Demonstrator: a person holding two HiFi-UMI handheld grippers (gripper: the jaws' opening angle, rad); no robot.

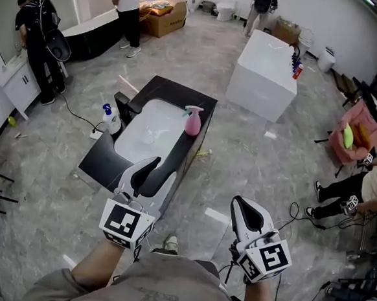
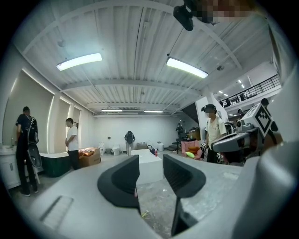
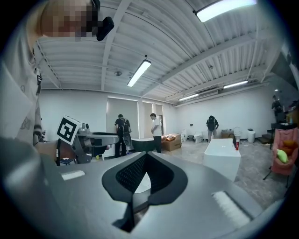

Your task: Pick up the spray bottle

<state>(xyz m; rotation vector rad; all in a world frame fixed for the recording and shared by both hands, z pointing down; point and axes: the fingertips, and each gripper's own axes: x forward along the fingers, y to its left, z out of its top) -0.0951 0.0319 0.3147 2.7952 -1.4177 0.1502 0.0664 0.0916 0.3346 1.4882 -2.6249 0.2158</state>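
A: Where is the bottle?
B: The pink bottle (image 1: 193, 121) stands upright on the right rim of the desk (image 1: 197, 144), just above the middle of the head view. The desk is a black tub, white and shiny inside.
A: Are our tools near it?
B: No. Both are low in the frame, well apart from it. Our left tool (image 2: 150, 168) has its jaws apart with nothing between them. Our right tool (image 3: 145, 158) is pinched closed on nothing.
A: How will the bottle feel?
B: We think it is light, smooth plastic, so it may slip or squash. It is fat at the bottom and thin at the neck, with a pale blue trigger on top.
A: Where should we hold it?
B: At the thin neck, under the trigger. We cannot tell how full it is.
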